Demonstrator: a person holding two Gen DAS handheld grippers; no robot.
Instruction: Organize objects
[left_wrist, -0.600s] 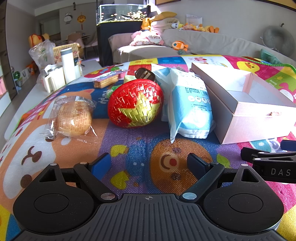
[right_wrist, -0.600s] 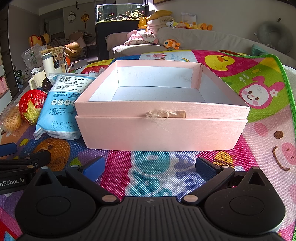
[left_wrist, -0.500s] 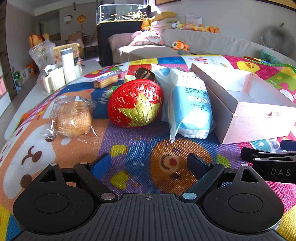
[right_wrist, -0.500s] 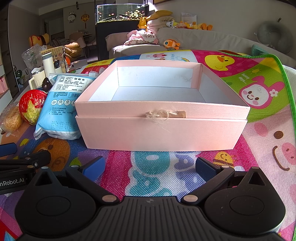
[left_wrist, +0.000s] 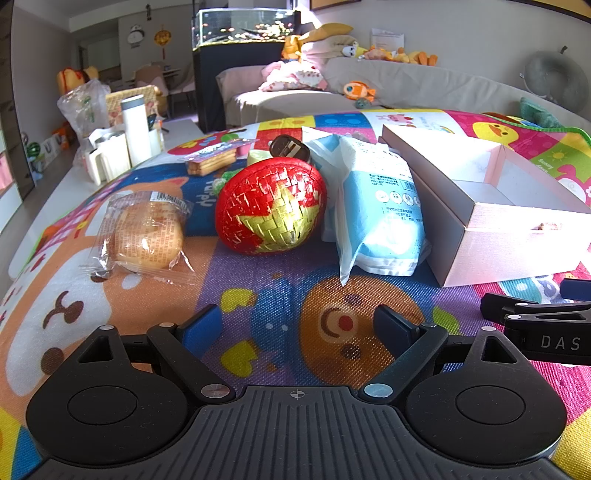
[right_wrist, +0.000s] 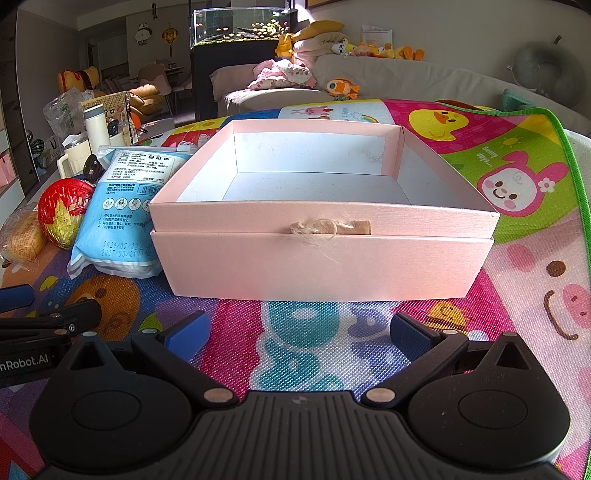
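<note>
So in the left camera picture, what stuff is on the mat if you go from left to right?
Wrapped bun → red ball → blue pack → pink box.

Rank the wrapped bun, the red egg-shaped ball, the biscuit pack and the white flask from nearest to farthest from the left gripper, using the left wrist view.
From the open left gripper:
1. Wrapped bun, front left.
2. Red egg-shaped ball, centre, slightly farther.
3. Biscuit pack, behind the ball.
4. White flask, far left, off the mat.
</note>
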